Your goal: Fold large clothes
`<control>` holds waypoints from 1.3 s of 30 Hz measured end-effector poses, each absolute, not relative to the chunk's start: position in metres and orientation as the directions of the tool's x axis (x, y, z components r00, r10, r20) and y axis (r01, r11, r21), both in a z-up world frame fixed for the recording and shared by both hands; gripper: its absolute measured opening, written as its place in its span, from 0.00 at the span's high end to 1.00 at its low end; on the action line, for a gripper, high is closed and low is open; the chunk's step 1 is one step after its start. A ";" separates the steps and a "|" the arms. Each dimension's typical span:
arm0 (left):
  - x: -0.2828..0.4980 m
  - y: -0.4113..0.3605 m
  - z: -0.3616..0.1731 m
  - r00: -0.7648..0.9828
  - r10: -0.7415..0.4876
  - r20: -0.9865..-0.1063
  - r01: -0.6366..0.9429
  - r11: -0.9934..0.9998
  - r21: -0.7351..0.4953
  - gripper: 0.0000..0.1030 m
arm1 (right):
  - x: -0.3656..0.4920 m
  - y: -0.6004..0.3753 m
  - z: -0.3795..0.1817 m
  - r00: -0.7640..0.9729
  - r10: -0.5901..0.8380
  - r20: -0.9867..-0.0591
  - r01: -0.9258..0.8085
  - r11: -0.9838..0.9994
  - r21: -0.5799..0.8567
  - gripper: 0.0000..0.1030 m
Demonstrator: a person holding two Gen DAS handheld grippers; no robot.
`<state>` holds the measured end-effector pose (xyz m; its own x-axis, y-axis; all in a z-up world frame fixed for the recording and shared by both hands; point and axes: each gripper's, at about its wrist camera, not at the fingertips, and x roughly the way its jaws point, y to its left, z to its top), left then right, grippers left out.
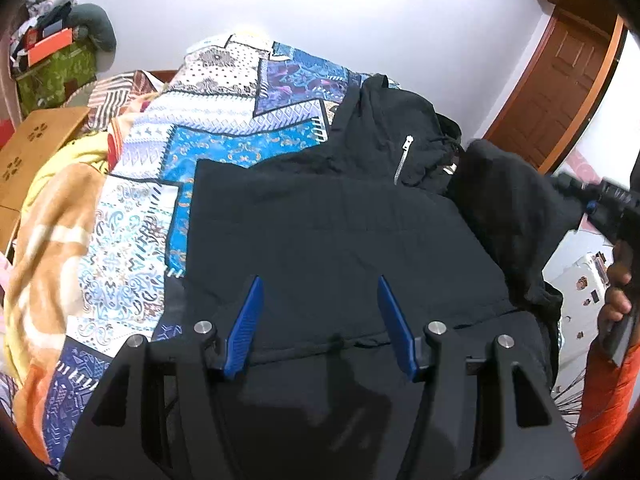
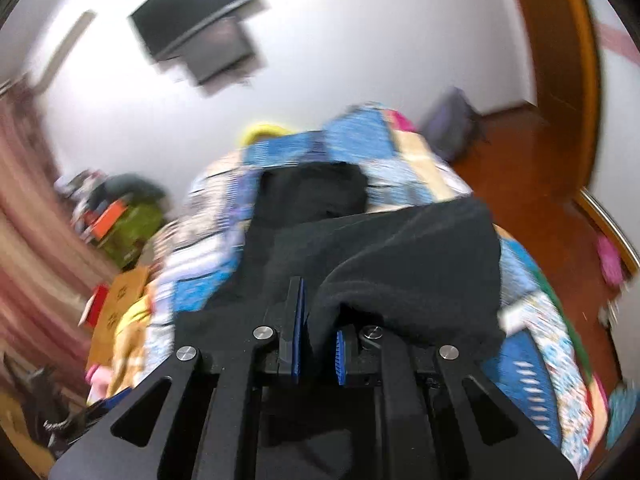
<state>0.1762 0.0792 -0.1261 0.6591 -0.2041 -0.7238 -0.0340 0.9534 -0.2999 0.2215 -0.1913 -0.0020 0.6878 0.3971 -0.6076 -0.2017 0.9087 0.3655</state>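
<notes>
While the left gripper (image 1: 320, 300) hovers with its blue fingers spread and nothing between them, the large black fabric jacket (image 1: 340, 220) lies flat directly beneath and ahead of it on the blue patchwork bedspread (image 1: 208, 120). Clenched on a fold of that jacket (image 2: 408, 252), the right gripper (image 2: 318, 320) lifts cloth that drapes over its right finger.
</notes>
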 end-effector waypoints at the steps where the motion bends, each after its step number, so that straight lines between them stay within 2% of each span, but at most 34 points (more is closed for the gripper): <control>1: 0.175 0.079 -0.125 0.660 -0.204 -0.723 -0.033 0.953 -0.300 0.44 | 0.221 -0.180 0.000 0.678 0.422 -0.602 -0.238 0.901 0.363 0.89; 6: 0.171 0.081 -0.123 0.667 -0.198 -0.718 -0.030 0.956 -0.291 0.44 | 0.221 -0.116 -0.016 0.552 0.539 -0.636 -0.398 0.841 0.367 0.89; 13: 0.165 0.088 -0.126 0.667 -0.190 -0.720 -0.044 0.955 -0.292 0.44 | 0.230 -0.052 -0.085 0.310 0.547 -0.778 -0.445 0.806 0.389 0.89; 19: 0.165 0.093 -0.135 0.651 -0.191 -0.735 -0.070 0.949 -0.309 0.44 | 0.223 -0.029 -0.117 0.160 0.495 -0.854 -0.472 0.798 0.374 0.84; 23: 0.166 0.089 -0.136 0.647 -0.194 -0.738 -0.059 0.951 -0.302 0.44 | 0.222 -0.037 -0.119 0.080 0.508 -0.857 -0.445 0.788 0.426 0.73; 25: 0.166 0.085 -0.133 0.651 -0.191 -0.734 -0.046 0.956 -0.289 0.44 | 0.218 -0.046 -0.114 0.054 0.530 -0.846 -0.460 0.766 0.450 0.73; 29: 0.166 0.074 -0.126 0.668 -0.170 -0.724 -0.019 0.969 -0.245 0.44 | 0.205 -0.071 -0.093 0.130 0.526 -0.841 -0.503 0.766 0.401 0.72; 33: 0.167 0.058 -0.117 0.692 -0.168 -0.702 0.022 0.977 -0.213 0.43 | 0.191 -0.104 -0.065 0.295 0.487 -0.822 -0.517 0.805 0.291 0.71; 39: 0.180 0.024 -0.115 0.676 -0.213 -0.705 0.116 0.976 -0.183 0.41 | 0.193 -0.162 -0.037 0.525 0.353 -0.774 -0.364 0.916 0.170 0.69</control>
